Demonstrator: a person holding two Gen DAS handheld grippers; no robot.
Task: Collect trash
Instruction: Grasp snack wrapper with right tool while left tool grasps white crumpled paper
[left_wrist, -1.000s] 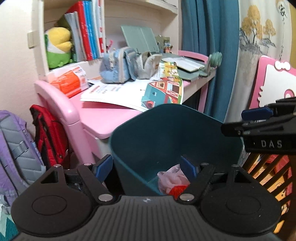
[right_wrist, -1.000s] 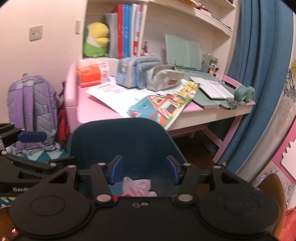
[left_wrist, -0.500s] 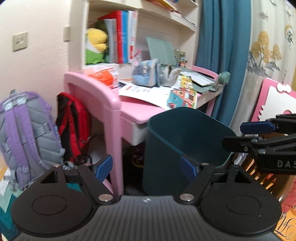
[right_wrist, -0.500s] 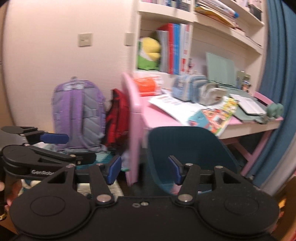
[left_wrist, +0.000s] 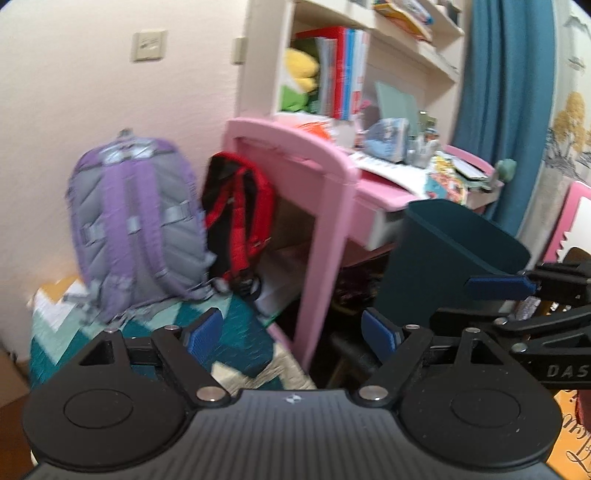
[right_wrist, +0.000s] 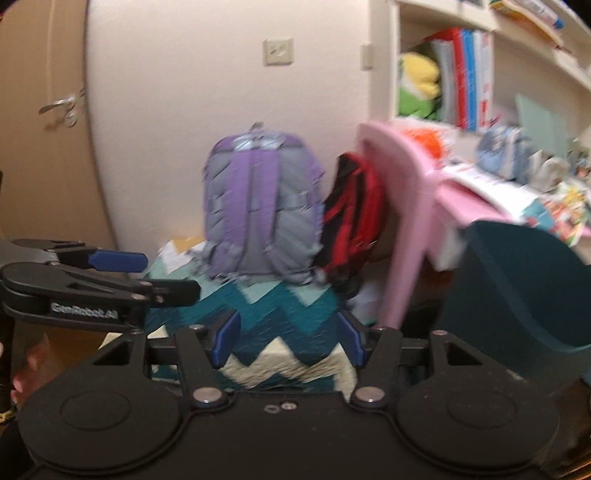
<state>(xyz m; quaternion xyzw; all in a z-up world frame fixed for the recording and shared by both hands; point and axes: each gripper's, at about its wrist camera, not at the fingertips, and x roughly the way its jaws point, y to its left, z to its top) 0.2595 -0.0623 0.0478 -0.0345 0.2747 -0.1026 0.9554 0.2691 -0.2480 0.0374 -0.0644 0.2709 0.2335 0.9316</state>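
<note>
A pink wooden desk (left_wrist: 380, 188) carries scattered white papers (left_wrist: 388, 168), a colourful picture book (left_wrist: 448, 184) and a pale blue fabric pouch (left_wrist: 388, 138), while a teal-and-cream zigzag rug (right_wrist: 280, 317) covers the floor beside it.

Two backpacks: one purple backpack (left_wrist: 136, 221) and one red backpack (left_wrist: 238, 221), side by side. One teal bin (left_wrist: 450, 258). One pink bench (left_wrist: 332, 173). One plush toy (right_wrist: 419, 86) on the shelf. One zigzag rug (right_wrist: 273, 314). Two tools, each with two blue-padded fingers.
</note>
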